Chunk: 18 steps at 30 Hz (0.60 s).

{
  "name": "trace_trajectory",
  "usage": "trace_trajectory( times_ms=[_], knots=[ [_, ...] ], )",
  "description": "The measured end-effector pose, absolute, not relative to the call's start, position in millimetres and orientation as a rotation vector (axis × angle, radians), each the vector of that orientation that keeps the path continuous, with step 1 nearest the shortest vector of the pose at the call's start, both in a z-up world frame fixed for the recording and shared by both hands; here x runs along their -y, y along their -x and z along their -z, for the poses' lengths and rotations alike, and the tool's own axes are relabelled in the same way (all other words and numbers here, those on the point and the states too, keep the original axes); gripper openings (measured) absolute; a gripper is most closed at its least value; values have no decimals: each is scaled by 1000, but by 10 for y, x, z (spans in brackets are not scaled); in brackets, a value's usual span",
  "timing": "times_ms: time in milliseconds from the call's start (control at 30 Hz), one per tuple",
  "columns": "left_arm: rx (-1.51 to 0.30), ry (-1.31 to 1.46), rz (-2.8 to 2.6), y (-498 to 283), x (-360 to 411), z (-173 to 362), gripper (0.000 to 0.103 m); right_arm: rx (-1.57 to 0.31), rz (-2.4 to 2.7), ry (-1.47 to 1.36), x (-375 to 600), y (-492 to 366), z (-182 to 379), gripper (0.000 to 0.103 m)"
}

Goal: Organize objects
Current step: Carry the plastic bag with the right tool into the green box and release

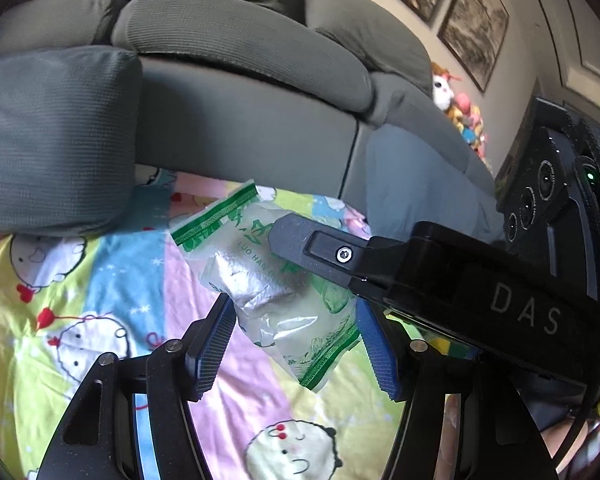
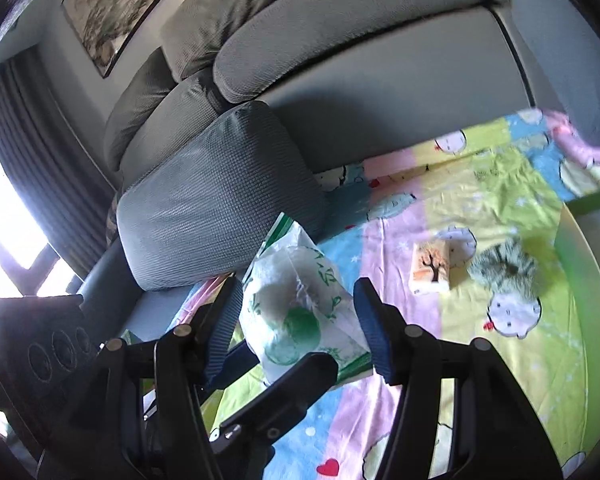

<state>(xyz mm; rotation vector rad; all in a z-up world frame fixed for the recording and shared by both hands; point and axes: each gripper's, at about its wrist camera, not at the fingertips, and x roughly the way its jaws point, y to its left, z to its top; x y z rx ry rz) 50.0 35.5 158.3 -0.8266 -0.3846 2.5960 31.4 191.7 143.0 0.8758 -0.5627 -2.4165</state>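
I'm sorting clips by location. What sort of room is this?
Likely a home living room: a grey sofa, framed pictures on the wall, a cartoon-print sheet spread in front.

Cartoon bedsheet (image 2: 500, 200); tissue pack (image 2: 430, 270), fuzzy scrunchie (image 2: 504, 270), grey cushion (image 2: 216, 200) on it.

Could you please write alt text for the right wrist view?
A green-printed packet sits between the right gripper's open fingers, with the left gripper's finger against it, over a colorful sheet beside a grey sofa.
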Motion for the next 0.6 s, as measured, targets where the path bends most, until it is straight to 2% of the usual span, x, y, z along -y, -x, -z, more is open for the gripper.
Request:
trace_trajectory(
  times_ms=[333,600],
  knots=[
    [196,786,-2458,-299,-1274,-1708,63,707,2512,-849,-2745,-412,-1418,56],
    [-63,738,-2336,-99,-2106,-1830,63,984,2615,-720,-3625,-491,-1391,56]
  ],
)
